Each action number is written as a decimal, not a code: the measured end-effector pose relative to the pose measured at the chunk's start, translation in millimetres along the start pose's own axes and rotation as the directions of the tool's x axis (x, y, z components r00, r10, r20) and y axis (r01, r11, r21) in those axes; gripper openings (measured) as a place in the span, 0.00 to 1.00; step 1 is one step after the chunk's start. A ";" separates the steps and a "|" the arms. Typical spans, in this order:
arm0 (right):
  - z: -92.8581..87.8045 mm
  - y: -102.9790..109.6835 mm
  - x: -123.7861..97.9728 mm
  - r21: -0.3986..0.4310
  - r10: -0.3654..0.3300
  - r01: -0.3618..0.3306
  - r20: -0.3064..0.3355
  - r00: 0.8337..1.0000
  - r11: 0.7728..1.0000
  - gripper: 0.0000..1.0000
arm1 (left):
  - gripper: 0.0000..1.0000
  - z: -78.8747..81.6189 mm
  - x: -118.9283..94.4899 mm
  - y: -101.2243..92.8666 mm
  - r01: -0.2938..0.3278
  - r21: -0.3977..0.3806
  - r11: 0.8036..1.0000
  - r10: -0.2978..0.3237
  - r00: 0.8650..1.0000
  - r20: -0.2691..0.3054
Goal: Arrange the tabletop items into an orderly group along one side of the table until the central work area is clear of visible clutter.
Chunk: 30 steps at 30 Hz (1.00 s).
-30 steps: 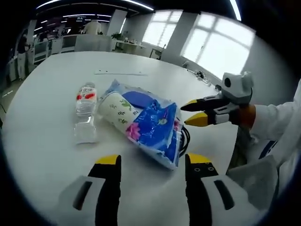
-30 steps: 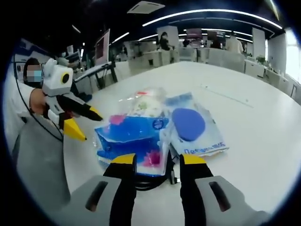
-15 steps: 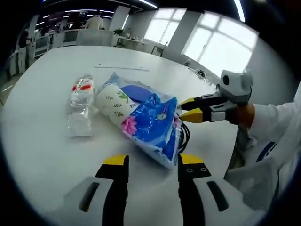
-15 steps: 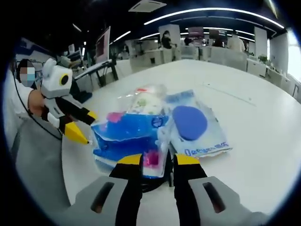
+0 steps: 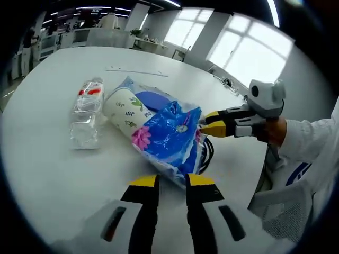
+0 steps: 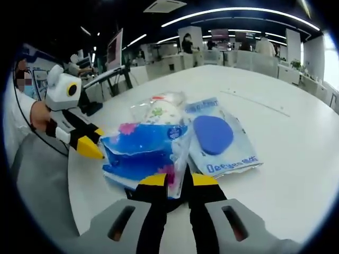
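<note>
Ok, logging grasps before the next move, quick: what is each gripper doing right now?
Left gripper: jaws nearly shut on the edge of the blue flowered plastic packet.
Right gripper: jaws closed on that packet's other edge.

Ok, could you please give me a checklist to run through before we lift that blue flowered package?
1. Right hand-held gripper pinching the blue flowered package edge: ok.
2. Left hand-held gripper gripping the opposite edge: cannot tell; jaws narrow, tips at the edge.
3. Package free of neighbours: not ok; it overlaps the leaf-print roll and the flat packet.
4. Black cable under the package free of it: cannot tell.
5. Water bottle out of the way: ok; it lies on its side beside the roll.
6. Bare table to set it down: ok.
</note>
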State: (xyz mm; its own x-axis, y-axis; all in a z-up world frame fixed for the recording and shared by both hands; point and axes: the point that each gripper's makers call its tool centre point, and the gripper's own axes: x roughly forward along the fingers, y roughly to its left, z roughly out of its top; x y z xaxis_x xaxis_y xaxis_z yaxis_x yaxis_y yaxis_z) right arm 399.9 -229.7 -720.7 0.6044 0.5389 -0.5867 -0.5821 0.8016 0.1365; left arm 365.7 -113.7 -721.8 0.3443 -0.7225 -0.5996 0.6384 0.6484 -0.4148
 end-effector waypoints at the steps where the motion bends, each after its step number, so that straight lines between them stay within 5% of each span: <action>1: -0.4 -0.2 0.2 0.002 -0.001 0.001 -0.002 1.000 1.000 0.11 | 0.09 -0.2 0.1 -0.1 0.000 0.001 1.000 0.000 1.000 0.000; 16: 1.3 5.0 -5.2 0.022 0.007 -0.007 0.017 1.000 1.000 0.01 | 0.03 -1.8 -0.6 -4.0 0.007 0.019 1.000 -0.006 1.000 -0.008; 30: 17.3 7.4 -28.4 0.028 -0.014 0.012 0.069 0.997 1.000 0.00 | 0.00 15.1 -12.4 -16.5 0.031 0.043 0.999 -0.031 0.999 0.015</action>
State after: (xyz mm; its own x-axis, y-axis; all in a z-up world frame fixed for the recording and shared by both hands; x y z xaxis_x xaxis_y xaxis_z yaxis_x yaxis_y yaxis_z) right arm 387.9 -234.7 -689.2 0.6486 0.5445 -0.5318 -0.5597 0.8147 0.1516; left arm 361.3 -119.1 -697.2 0.3341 -0.7458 -0.5763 0.6774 0.6152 -0.4034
